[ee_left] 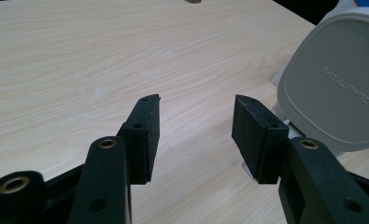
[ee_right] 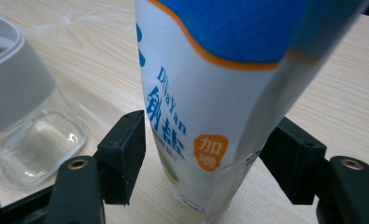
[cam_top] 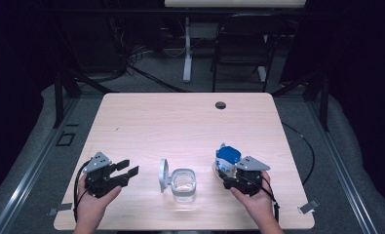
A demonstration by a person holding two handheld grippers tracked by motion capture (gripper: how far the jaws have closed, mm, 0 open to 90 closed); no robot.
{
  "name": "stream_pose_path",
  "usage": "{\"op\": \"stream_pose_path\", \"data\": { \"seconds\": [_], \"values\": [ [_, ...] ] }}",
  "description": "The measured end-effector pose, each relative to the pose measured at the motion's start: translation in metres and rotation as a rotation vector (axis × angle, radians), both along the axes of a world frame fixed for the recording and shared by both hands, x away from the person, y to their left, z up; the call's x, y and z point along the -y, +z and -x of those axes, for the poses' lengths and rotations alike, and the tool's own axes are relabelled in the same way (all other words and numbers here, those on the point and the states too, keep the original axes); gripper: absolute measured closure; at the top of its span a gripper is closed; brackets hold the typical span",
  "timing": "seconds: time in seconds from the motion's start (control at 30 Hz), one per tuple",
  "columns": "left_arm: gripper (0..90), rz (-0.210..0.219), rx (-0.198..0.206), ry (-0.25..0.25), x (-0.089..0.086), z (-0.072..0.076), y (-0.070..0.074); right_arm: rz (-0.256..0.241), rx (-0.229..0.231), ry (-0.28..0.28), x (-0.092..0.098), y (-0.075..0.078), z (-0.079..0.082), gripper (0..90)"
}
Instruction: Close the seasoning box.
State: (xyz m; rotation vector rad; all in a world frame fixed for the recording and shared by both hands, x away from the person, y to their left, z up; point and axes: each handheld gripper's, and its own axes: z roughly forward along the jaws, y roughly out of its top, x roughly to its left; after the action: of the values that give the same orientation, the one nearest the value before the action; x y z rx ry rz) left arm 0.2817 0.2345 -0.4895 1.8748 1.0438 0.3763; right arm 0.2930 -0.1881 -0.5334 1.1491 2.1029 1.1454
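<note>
Between my right gripper [ee_right: 201, 163] jaws, spread apart, stands the "DiyaYan" pouch [ee_right: 210, 93]; left gripper [ee_left: 196, 126] gapes empty (lid [ee_left: 336, 88] reads "QUALITY LIFE").

The far half of the table [cam_top: 180, 117] lies bare up to a small cable hole [cam_top: 221, 105] near its back edge, so there is open passage across it. Between the left tool [cam_top: 126, 168] and the clear jar [cam_top: 184, 184] stands the jar's grey lid [cam_top: 163, 174], upright and just beside the jar, blocking a straight path from the left. The blue-and-white pouch [cam_top: 227, 157] stands between the right tool's [ee_right: 203, 161] spread jaws, with a narrow gap of bare table between pouch and jar.
</note>
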Motion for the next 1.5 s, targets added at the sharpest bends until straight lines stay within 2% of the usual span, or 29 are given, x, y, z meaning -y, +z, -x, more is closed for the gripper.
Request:
{"op": "stream_pose_path", "data": {
  "seconds": [0.47, 0.5, 0.6, 0.77, 0.83, 1.13, 1.23, 1.27, 1.5],
  "values": [
    [52.2, 0.0, -0.003, 0.001, -0.001, -0.001, -0.002, -0.003, -0.001, -0.017, -0.003, -0.017, -0.004, 33.6],
    [52.2, 0.002, -0.004, 0.002, 0.0, -0.001, -0.002, 0.017, -0.01, -0.016, -0.003, -0.017, -0.004, 33.6],
    [52.2, 0.0, -0.004, 0.001, -0.001, -0.001, -0.002, 0.007, 0.005, -0.021, -0.004, -0.019, -0.005, 33.6],
    [52.2, 0.0, -0.004, 0.005, -0.001, -0.001, -0.002, 0.016, -0.004, -0.02, -0.004, -0.019, -0.006, 33.6],
    [52.1, 0.0, -0.006, 0.003, -0.001, -0.001, -0.002, 0.003, 0.005, -0.025, -0.005, -0.021, -0.006, 33.7],
    [52.2, -0.002, -0.01, 0.003, -0.001, -0.002, -0.003, 0.013, -0.014, -0.035, -0.005, -0.033, -0.005, 33.7],
    [52.2, 0.0, -0.009, 0.006, -0.002, -0.001, -0.003, 0.009, -0.012, -0.04, -0.005, -0.036, -0.006, 34.0],
    [52.2, 0.0, -0.008, 0.006, -0.002, -0.002, -0.003, -0.011, -0.005, -0.044, -0.006, -0.038, -0.006, 34.1],
    [52.1, -0.001, -0.009, 0.007, -0.003, -0.002, -0.004, -0.027, 0.005, -0.057, -0.006, -0.046, -0.007, 34.3]
  ]
}}
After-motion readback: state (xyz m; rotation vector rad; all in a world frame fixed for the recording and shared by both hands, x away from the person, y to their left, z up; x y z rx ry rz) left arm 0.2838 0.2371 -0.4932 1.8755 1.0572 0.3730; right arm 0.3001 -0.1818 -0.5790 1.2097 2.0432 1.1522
